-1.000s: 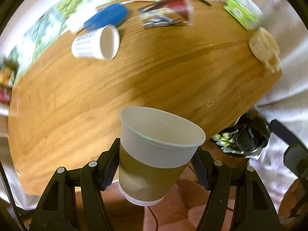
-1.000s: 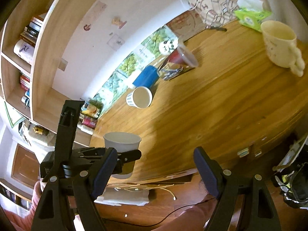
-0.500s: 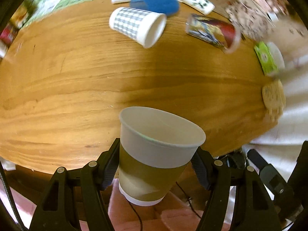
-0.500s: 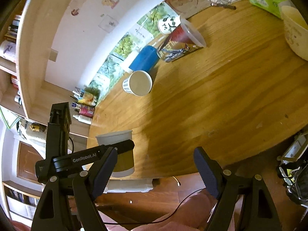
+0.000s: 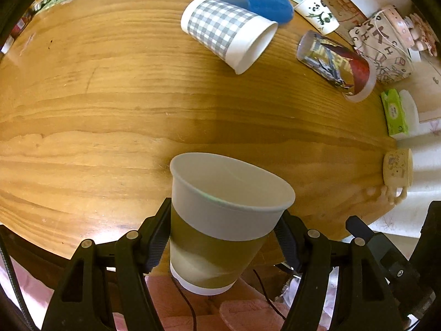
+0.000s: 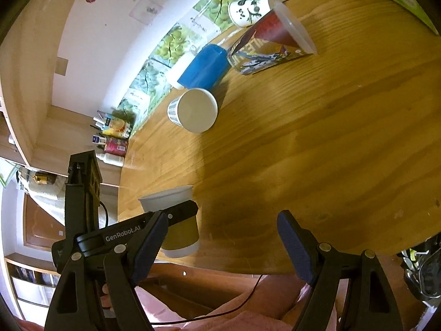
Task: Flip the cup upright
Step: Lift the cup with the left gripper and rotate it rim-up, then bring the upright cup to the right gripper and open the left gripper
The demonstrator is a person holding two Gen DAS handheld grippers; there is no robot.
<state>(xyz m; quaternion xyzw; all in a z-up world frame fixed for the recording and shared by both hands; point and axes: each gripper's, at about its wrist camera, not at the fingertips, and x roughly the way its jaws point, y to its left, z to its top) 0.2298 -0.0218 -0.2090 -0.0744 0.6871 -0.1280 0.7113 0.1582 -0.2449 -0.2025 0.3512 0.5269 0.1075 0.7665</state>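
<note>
Left gripper (image 5: 224, 237): its two black fingers are pressed against opposite sides of a paper cup, mouth up, slightly tilted.
Paper cup (image 5: 220, 218): white rim, brown sleeve, white base; it is held at the near edge of the table, its base past the edge and above the person's pink-clad lap; whether it touches the wood cannot be told.
Right gripper (image 6: 222, 245): fingers spread wide with nothing between them, at the near edge of the table, to the right of the held cup.
Table (image 5: 91, 127): bare wood grain across the middle, between the held cup and the far items.
Checked cup (image 5: 226, 34): lies on its side toward the far edge, its open mouth facing the near right.
Blue cup (image 5: 256, 1): on its side just behind the checked cup, by the far edge.
Printed cup (image 5: 335, 64): clear, on its side, to the right of the checked cup.
Panda cup (image 5: 317, 13): at the far edge, against the wall.
Green packet (image 5: 395, 115): at the right edge.
Cream mug (image 5: 397, 168): at the right edge, nearer than the packet.
</note>
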